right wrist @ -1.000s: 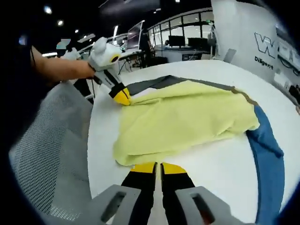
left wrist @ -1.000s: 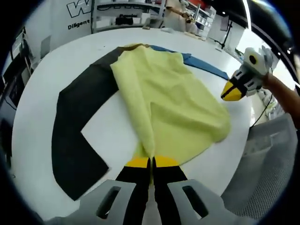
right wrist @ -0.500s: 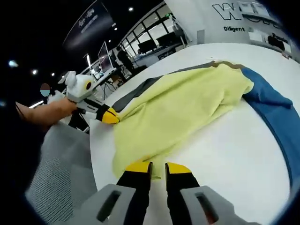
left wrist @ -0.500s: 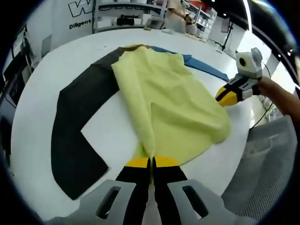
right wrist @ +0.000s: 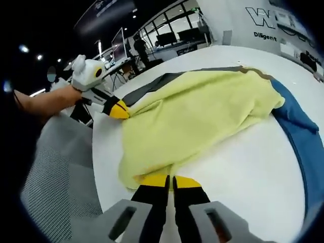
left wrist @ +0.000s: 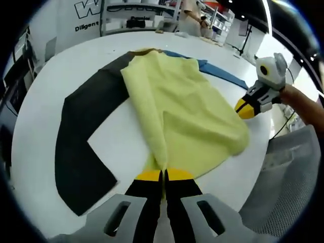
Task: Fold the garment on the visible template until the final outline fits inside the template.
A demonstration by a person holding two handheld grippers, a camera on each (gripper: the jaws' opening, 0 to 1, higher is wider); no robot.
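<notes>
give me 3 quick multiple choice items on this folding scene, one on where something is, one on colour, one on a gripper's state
1. Where does the garment lie?
A. on the white table
B. on the mesh chair
C. on the floor

2. What colour is the garment?
A. red
B. pale yellow
C. white

3. How do the left gripper's jaws stand?
A. wide open
B. shut on the garment's edge
C. shut on nothing

Key: 1 A, the garment is spread over the white table, across the dark and blue bands. 2 B, the cloth is pale yellow in both views. 3 B, the left gripper has its yellow tips closed together on the cloth's near edge.
</notes>
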